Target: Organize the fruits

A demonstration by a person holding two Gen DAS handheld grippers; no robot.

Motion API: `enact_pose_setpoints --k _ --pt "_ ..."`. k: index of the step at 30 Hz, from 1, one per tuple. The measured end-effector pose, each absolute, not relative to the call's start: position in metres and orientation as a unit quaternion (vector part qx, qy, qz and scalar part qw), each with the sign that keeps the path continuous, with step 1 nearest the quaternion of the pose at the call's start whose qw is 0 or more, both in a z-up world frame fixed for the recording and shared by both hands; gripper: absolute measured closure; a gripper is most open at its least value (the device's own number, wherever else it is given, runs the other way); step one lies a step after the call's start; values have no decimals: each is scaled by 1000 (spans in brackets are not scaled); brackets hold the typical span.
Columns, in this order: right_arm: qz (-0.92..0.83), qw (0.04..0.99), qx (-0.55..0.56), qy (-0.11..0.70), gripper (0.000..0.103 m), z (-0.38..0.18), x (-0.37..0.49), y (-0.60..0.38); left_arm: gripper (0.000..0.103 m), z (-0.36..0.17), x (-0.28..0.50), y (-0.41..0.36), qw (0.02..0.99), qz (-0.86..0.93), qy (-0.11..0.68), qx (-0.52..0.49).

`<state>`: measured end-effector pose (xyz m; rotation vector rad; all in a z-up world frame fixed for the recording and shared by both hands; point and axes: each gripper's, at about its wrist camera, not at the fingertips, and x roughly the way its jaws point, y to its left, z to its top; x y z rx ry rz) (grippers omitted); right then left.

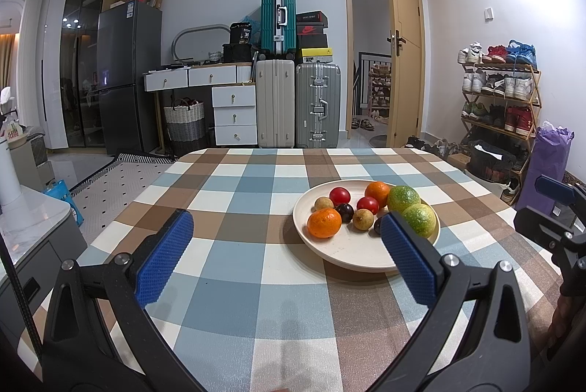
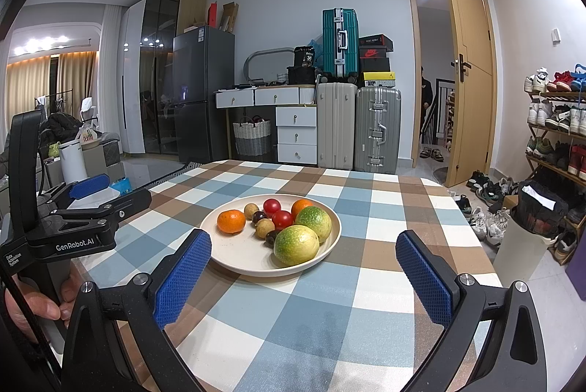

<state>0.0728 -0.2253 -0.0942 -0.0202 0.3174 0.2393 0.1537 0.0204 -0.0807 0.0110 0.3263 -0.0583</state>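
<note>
Both tongs gape empty; only right view shows hand point(image 2: 44, 300), doorway person point(image 2: 425, 99).

A matt woven cloth point(image 2: 329, 300) in checks is covering the surface. The plate point(image 2: 234, 256) is looking smooth and matt, with faint specks. The tangerines point(image 2: 231, 221) are showing a dimpled, slightly shiny peel, and the tomatoes point(image 2: 282, 218) are gleaming, glossy and smooth. The left hand-held gripper point(image 1: 285, 256) and right hand-held gripper point(image 2: 304, 278) are showing matt black plastic frames, bright metal screws and rough, knobbly blue pads point(image 2: 183, 278).
</note>
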Motion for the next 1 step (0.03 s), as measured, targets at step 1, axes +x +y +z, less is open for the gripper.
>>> enact_pose_setpoints --k 1 --pt "119 980 -10 158 0 -94 73 -225 1 -81 154 20 986 -29 163 5"
